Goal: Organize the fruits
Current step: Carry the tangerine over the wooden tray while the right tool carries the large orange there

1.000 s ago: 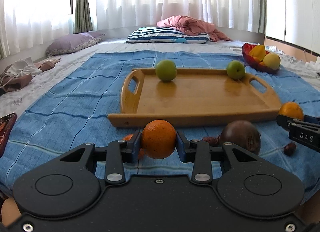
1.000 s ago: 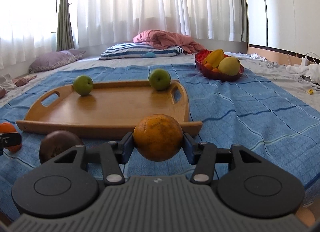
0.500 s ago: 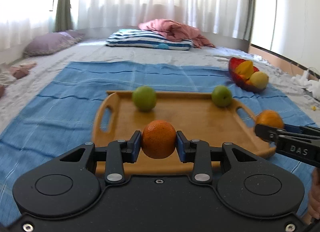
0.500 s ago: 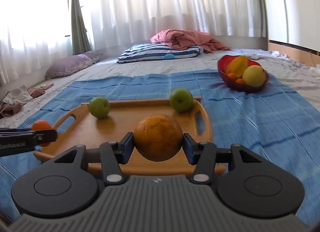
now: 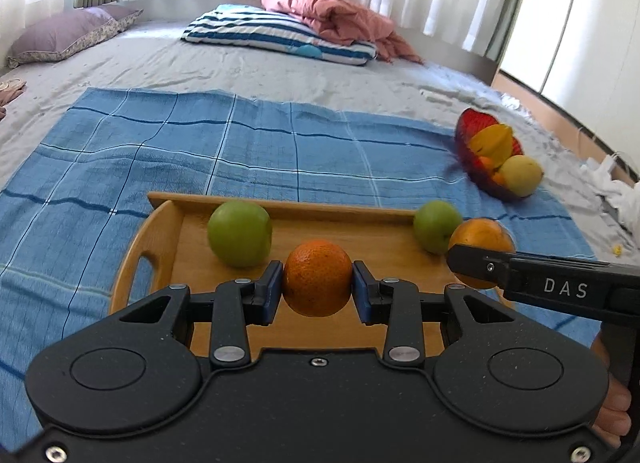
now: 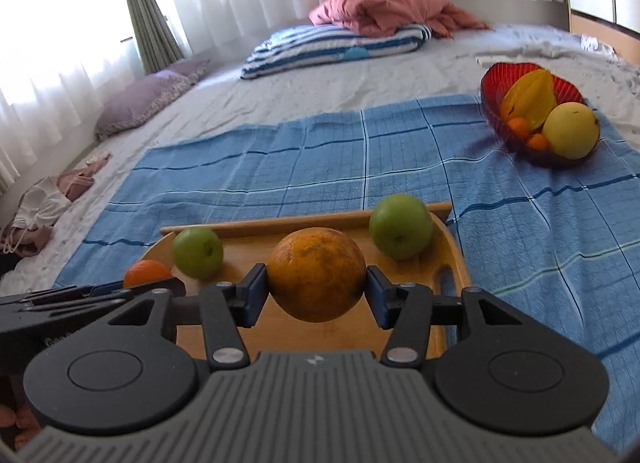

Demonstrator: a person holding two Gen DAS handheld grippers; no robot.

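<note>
Left tongs (image 5: 318,283): closed on a small orange (image 5: 318,277), pads seated on its opposite sides at the widest girth; the fruit hangs over the near part of the wooden tray (image 5: 160,231), clear of its floor as far as can be judged. Right tongs (image 6: 316,283): closed on a larger, duller orange (image 6: 316,273) with brown scuffing on the peel, gripped likewise across the middle, above the tray's near half.

Tray contents: two green apples, one toward the left end (image 5: 240,233), one toward the right end (image 5: 437,226), both close to the far rim; the tray lies on a blue checked cloth (image 5: 260,143) spread on the bed (image 5: 240,67). A red bowl (image 6: 496,83) with a star fruit, a yellow fruit and small oranges stands well apart at the cloth's far right corner.

Handling: both oranges are judged firm, moderately heavy and round; the dimpled peel gives fair friction; hold across the equator, since an off-centre grip lets the sphere squirt out; once released they may roll on the smooth tray floor toward the apples.

Not determinable: the tray's near rim, hidden behind both tong bodies; the height of each orange above the tray floor; the undersides of both fruits.
</note>
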